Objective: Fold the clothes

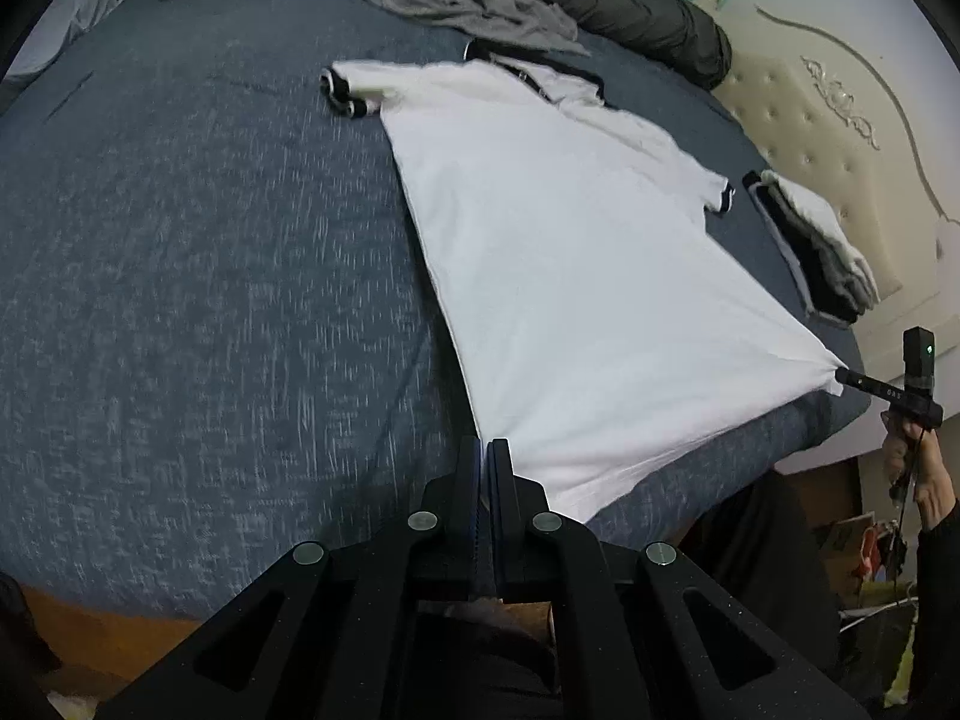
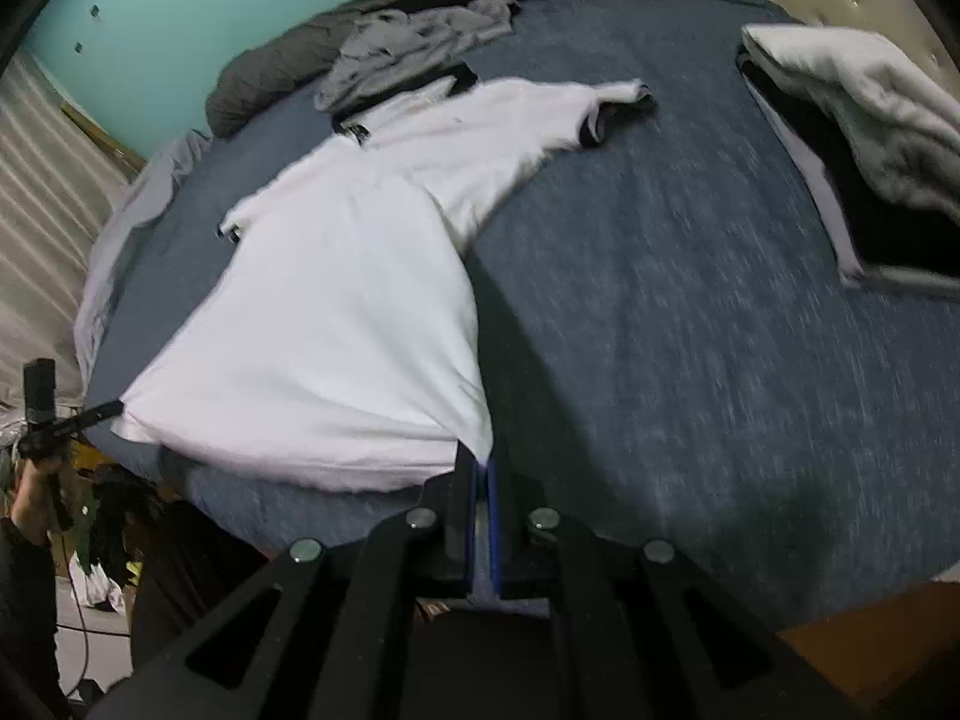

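The white polo shirt (image 1: 558, 252) is lying spread on the bed (image 1: 198, 276), each hand-held gripper, left (image 1: 485, 450) and right (image 2: 478, 463), pinching a hem corner at 6 o'clock, seemingly tensioning it flat; a fold comes next.

matt white cloth shirt (image 1: 558, 252), heathered bedspread (image 1: 210, 300)

My 2 wrist cameras are looking forward along my fingers from the bed's (image 1: 180, 300) near edge, both sharing the white shirt (image 1: 570, 252).
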The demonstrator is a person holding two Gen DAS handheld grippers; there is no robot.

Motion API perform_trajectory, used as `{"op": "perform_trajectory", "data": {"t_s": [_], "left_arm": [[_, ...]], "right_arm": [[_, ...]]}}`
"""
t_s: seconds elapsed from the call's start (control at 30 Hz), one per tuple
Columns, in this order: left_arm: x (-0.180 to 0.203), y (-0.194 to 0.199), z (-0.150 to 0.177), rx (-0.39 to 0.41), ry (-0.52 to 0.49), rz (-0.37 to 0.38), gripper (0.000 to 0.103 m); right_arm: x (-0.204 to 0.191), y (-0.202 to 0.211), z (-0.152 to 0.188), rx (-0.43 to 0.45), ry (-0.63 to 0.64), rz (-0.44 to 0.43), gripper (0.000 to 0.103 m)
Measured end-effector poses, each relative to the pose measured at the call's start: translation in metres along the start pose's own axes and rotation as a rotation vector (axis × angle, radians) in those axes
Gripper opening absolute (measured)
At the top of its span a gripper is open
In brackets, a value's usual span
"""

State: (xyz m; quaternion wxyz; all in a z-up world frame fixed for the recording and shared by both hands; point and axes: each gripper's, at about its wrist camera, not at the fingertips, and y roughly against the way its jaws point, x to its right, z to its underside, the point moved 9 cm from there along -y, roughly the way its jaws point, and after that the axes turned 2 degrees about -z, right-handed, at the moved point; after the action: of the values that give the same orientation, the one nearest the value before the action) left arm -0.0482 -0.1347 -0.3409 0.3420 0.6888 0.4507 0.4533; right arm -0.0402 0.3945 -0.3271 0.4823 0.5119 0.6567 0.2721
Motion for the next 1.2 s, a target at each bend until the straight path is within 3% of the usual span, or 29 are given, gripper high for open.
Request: {"op": "perform_trajectory", "data": {"t_s": [0.27, 0.5, 0.63, 0.67, 0.73, 0.8, 0.87, 0.93, 1.0, 1.07, 1.13, 1.2], "left_arm": [[-0.012, -0.034, 0.017, -0.053, 0.078, 0.017, 0.003], [-0.02, -0.058, 0.031, -0.093, 0.135, 0.034, 0.007], [-0.019, -0.055, 0.037, -0.098, 0.129, 0.051, 0.043], [-0.018, -0.056, 0.039, -0.103, 0.126, 0.054, 0.043], [-0.017, -0.06, 0.042, -0.117, 0.117, 0.054, 0.043], [-0.015, -0.067, 0.045, -0.133, 0.106, 0.056, 0.043], [-0.012, -0.073, 0.047, -0.143, 0.092, 0.057, 0.042], [-0.009, -0.078, 0.047, -0.149, 0.077, 0.056, 0.041], [-0.005, -0.081, 0.046, -0.153, 0.064, 0.058, 0.029], [-0.001, -0.083, 0.045, -0.156, 0.047, 0.058, 0.011], [0.003, -0.084, 0.045, -0.154, 0.028, 0.055, 0.007], [0.006, -0.082, 0.045, -0.149, 0.009, 0.049, 0.004]], "right_arm": [[0.031, -0.036, 0.034, -0.051, -0.067, 0.016, 0.002], [0.037, -0.05, 0.034, -0.046, -0.09, 0.04, 0.002], [0.038, -0.051, 0.032, -0.044, -0.095, 0.026, 0.004], [0.038, -0.052, 0.032, -0.044, -0.096, 0.023, 0.004], [0.039, -0.053, 0.031, -0.045, -0.099, 0.016, 0.006], [0.04, -0.053, 0.031, -0.046, -0.102, 0.01, 0.028], [0.04, -0.054, 0.031, -0.045, -0.104, 0.0, 0.033], [0.039, -0.055, 0.033, -0.043, -0.105, -0.013, 0.033], [0.037, -0.056, 0.036, -0.047, -0.089, -0.009, 0.033], [0.037, -0.057, 0.037, -0.037, -0.08, 0.002, 0.033], [0.038, -0.057, 0.037, -0.018, -0.09, -0.004, 0.031], [0.037, -0.057, 0.038, -0.006, -0.091, -0.003, 0.012]]}}
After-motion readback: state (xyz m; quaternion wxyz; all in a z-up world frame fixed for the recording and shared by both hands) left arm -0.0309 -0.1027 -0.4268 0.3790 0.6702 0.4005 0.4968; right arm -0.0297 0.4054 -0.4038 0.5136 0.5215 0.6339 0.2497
